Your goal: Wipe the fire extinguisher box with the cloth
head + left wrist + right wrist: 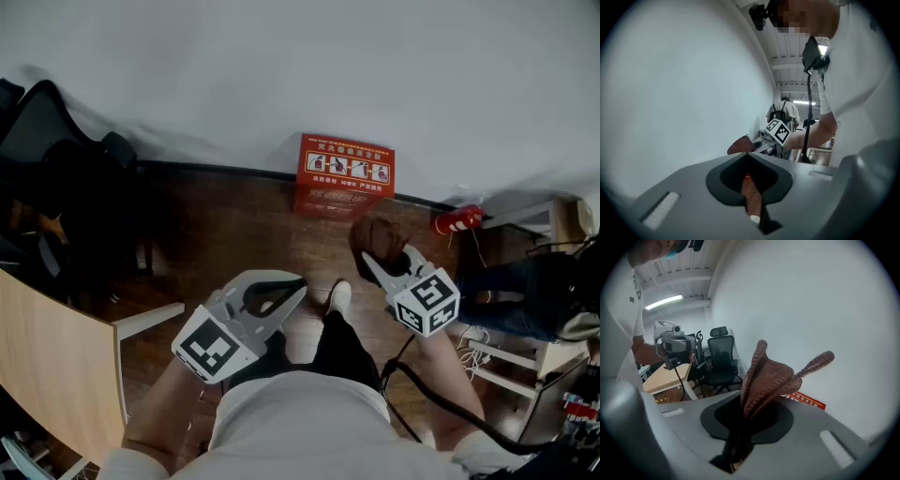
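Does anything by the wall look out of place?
A small red object, possibly an extinguisher, lies on its side on the floor right of the fire extinguisher box. The box itself looks upright.

Box (345, 174) print illegible (tiny)

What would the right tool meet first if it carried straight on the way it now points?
Probably the red fire extinguisher box against the white wall, with the brown cloth held in the right tool touching first; depth is unclear.

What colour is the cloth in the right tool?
The cloth is reddish brown, ribbed; right gripper view shows it best.
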`<state>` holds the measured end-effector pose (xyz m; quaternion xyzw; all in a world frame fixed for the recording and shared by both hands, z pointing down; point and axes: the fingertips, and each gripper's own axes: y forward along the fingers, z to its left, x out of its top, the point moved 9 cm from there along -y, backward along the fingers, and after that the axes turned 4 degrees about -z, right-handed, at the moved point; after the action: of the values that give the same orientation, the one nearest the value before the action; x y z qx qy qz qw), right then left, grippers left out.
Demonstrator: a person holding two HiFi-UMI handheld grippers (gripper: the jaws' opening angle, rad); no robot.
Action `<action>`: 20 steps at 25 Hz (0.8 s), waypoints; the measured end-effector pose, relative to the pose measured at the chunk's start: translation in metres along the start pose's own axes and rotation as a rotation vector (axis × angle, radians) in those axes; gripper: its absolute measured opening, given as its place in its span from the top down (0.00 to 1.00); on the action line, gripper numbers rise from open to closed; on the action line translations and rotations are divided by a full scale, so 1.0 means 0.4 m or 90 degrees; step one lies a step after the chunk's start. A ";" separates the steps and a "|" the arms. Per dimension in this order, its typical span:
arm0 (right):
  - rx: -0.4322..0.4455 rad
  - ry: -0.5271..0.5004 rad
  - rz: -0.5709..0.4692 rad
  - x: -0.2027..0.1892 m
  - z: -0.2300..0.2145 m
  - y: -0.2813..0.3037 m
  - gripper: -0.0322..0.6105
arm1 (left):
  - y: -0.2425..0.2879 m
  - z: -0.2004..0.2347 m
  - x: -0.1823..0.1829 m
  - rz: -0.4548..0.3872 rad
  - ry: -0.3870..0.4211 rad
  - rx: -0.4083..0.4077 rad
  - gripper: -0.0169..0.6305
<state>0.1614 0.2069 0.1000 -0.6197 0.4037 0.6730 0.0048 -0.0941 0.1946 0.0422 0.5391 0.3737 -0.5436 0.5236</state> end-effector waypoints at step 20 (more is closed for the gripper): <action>0.110 0.029 0.126 -0.141 -0.547 0.768 0.87 | 0.539 0.419 -0.080 0.035 -0.089 0.024 0.97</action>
<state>0.2004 -0.0923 0.3330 -0.5892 0.5195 0.6186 -0.0173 0.0787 0.0002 0.1309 0.5194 0.3111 -0.5725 0.5529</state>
